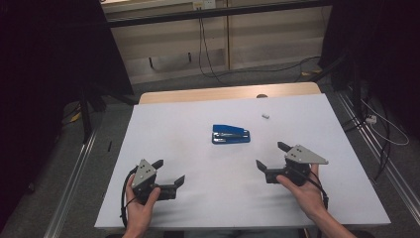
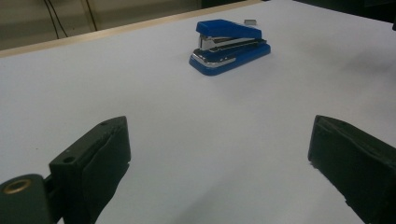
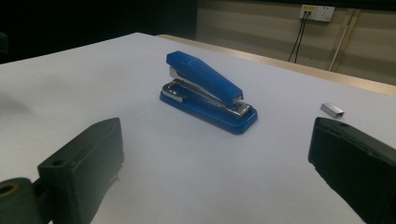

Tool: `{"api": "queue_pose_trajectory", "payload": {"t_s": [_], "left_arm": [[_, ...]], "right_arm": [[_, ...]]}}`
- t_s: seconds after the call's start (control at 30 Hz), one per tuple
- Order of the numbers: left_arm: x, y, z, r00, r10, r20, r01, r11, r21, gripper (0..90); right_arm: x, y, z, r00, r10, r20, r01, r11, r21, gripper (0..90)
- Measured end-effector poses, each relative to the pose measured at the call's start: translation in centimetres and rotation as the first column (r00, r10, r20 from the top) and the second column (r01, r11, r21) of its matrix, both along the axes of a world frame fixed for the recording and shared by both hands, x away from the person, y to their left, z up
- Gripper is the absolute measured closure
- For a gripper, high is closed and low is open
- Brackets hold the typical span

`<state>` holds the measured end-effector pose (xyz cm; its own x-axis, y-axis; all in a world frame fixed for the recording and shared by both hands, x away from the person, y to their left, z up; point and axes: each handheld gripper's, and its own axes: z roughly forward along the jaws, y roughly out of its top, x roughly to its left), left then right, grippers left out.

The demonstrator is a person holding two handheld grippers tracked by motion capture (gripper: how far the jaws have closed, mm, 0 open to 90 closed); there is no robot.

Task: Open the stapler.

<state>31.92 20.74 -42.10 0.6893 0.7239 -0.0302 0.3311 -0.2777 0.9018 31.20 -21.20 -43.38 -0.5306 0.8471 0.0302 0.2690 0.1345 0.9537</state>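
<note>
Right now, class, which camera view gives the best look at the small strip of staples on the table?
The right gripper view: the strip of staples lies close and unobstructed, right of the blue stapler. In the high view it is a tiny pale speck. In the left gripper view it peeks out just behind the stapler.

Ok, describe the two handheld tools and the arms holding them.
Both are black two-jaw devices. The left tool and right tool each carry a grey three-cornered plate on top and trail a black cable. The jaws are blocky, with flat dark pads. The forearms are bare, with no sleeves visible.
</note>
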Motion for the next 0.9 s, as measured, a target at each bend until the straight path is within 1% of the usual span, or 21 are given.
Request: {"api": "queue_pose_trajectory", "payload": {"t_s": [0.03,0.07,0.1,0.13,0.23,0.27,0.3,0.37,0.4,0.5,0.53,0.57,0.6,0.63,0.67,0.77,0.83,0.87,0.9], "left_arm": [[0.0,0.0,0.0,1.0000,0.000,0.000,0.000,1.0000,0.000,5.9],[0.1,-0.2,0.0,1.0000,0.007,0.005,-0.007,0.9999,0.015,5.9],[0.1,-0.3,0.0,0.9999,0.009,0.006,-0.009,0.9999,0.012,5.9],[0.2,-0.3,0.1,1.0000,0.000,0.003,0.000,0.9999,0.012,5.9],[0.4,-0.7,0.1,0.9999,-0.017,-0.001,0.017,0.9998,0.010,5.6],[0.5,-0.7,0.1,0.9996,-0.030,-0.001,0.030,0.9994,0.019,5.6],[0.6,-0.9,0.2,0.9996,-0.028,-0.010,0.028,0.9996,0.007,5.6],[0.7,-1.0,0.2,0.9994,-0.033,-0.014,0.033,0.9994,0.007,5.3],[0.9,-1.3,0.2,0.9993,-0.037,-0.008,0.037,0.9992,0.014,4.9],[1.1,-1.6,0.2,0.9992,-0.038,-0.010,0.038,0.9991,0.017,4.8],[1.4,-1.8,0.2,0.9993,-0.036,-0.009,0.036,0.9993,0.013,4.8],[1.4,-1.8,0.2,0.9993,-0.036,-0.009,0.036,0.9993,0.013,4.9],[1.7,-1.9,0.2,0.9996,-0.029,-0.006,0.029,0.9993,0.023,5.7],[1.7,-1.9,0.2,0.9996,-0.029,-0.006,0.029,0.9993,0.023,6.5],[2.0,-2.0,0.1,0.9996,-0.021,-0.018,0.021,0.9998,0.007,6.6],[2.3,-2.2,0.0,0.9996,-0.024,-0.018,0.024,0.9997,0.004,6.7],[2.5,-2.5,0.0,0.9996,-0.019,-0.018,0.019,0.9998,0.010,6.7],[2.9,-2.9,0.0,0.9994,-0.026,-0.023,0.026,0.9997,0.000,6.7],[2.9,-2.9,0.0,0.9994,-0.026,-0.023,0.026,0.9997,0.000,6.7]], "right_arm": [[0.1,0.2,-0.1,1.0000,0.007,0.001,-0.007,1.0000,-0.004,3.1],[0.2,0.4,-0.1,0.9999,0.017,0.000,-0.017,0.9998,-0.008,3.0],[0.3,0.5,-0.2,0.9997,0.025,-0.004,-0.025,0.9996,-0.009,2.9],[0.3,0.6,-0.2,0.9996,0.029,-0.004,-0.029,0.9995,-0.009,2.9],[0.5,0.8,-0.1,0.9995,0.033,-0.002,-0.033,0.9994,-0.008,2.7],[0.6,0.8,-0.1,0.9995,0.031,-0.004,-0.031,0.9995,-0.007,2.6],[0.7,0.8,-0.1,0.9995,0.031,-0.001,-0.031,0.9995,-0.010,2.6],[0.8,0.9,-0.1,0.9995,0.030,-0.004,-0.031,0.9994,-0.015,2.6],[1.0,1.0,-0.1,0.9996,0.028,-0.009,-0.028,0.9993,-0.026,2.7],[1.2,1.2,-0.2,0.9992,0.038,-0.016,-0.038,0.9990,-0.024,4.0],[1.4,1.4,-0.2,0.9989,0.048,0.000,-0.048,0.9984,-0.029,6.5],[1.4,1.4,-0.2,0.9989,0.048,0.000,-0.048,0.9984,-0.029,6.5],[1.6,1.7,-0.1,0.9983,0.056,0.018,-0.055,0.9979,-0.035,7.9],[1.6,1.7,-0.1,0.9983,0.056,0.018,-0.055,0.9979,-0.035,7.9],[1.8,2.1,0.0,0.9979,0.063,0.015,-0.063,0.9977,-0.028,8.6],[2.0,2.4,0.1,0.9972,0.071,0.021,-0.071,0.9972,-0.025,8.6],[2.2,2.7,0.1,0.9969,0.075,0.023,-0.075,0.9968,-0.030,9.9],[2.4,2.9,0.0,0.9967,0.080,0.014,-0.079,0.9965,-0.026,11.4],[2.6,3.0,-0.1,0.9964,0.084,0.009,-0.084,0.9962,-0.024,12.9]]}}
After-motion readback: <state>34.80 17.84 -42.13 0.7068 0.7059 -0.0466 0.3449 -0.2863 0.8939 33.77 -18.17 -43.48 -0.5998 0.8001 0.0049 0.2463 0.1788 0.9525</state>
